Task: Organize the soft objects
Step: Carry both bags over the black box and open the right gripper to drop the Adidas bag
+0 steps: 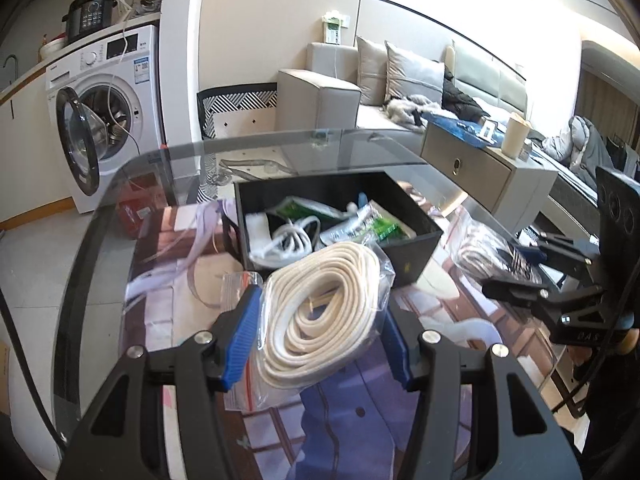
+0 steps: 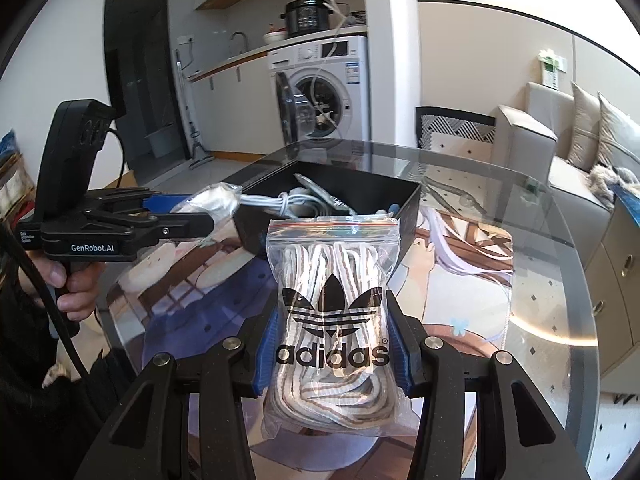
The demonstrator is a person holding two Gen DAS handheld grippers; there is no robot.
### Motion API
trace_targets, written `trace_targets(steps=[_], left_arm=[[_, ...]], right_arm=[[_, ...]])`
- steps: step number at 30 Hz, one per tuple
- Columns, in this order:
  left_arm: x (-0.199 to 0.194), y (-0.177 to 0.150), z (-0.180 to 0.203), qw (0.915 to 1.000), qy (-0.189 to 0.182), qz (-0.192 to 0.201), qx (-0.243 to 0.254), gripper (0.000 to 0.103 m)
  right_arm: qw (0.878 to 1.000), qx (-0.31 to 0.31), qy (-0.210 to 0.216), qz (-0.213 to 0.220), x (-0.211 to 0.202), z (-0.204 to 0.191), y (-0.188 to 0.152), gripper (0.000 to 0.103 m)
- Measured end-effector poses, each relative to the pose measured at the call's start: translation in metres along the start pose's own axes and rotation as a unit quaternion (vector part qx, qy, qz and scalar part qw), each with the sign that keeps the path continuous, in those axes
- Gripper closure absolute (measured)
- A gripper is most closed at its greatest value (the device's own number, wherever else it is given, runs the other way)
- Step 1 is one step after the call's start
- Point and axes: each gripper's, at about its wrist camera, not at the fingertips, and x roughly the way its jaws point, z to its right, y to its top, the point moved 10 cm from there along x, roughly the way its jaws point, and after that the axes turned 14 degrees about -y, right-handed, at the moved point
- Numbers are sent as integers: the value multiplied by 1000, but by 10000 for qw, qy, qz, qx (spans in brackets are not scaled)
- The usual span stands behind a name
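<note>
On the glass counter (image 2: 520,208), the black box (image 1: 412,248) lies just ahead of both tools: the left tool (image 1: 320,336) clenches the bagged cream cord (image 1: 320,308), nearer it, while the right tool (image 2: 332,344) clenches the Adidas bag (image 2: 332,300).

Bagged cream cord coil (image 1: 320,312) — clear zip bag, just before the black box (image 1: 416,256). Adidas-marked bag of striped laces (image 2: 332,320) — upright, sealed, before that box.

surface: round glass table (image 2: 532,240) | on it: black box (image 2: 404,216)
</note>
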Motion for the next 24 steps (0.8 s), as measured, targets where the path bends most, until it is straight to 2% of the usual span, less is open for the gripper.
trace_targets(steps=[8, 15, 24], left_arm=[[1, 33, -2, 9996, 144, 175, 154, 48], [21, 48, -8, 9989, 344, 89, 291, 47], [52, 60, -21, 9979, 502, -111, 391, 47]], right_arm=[[9986, 391, -98, -339, 11, -5, 22, 56], [9954, 637, -301, -643, 34, 2, 36, 56], [9928, 434, -634, -915, 67, 2, 52, 56]])
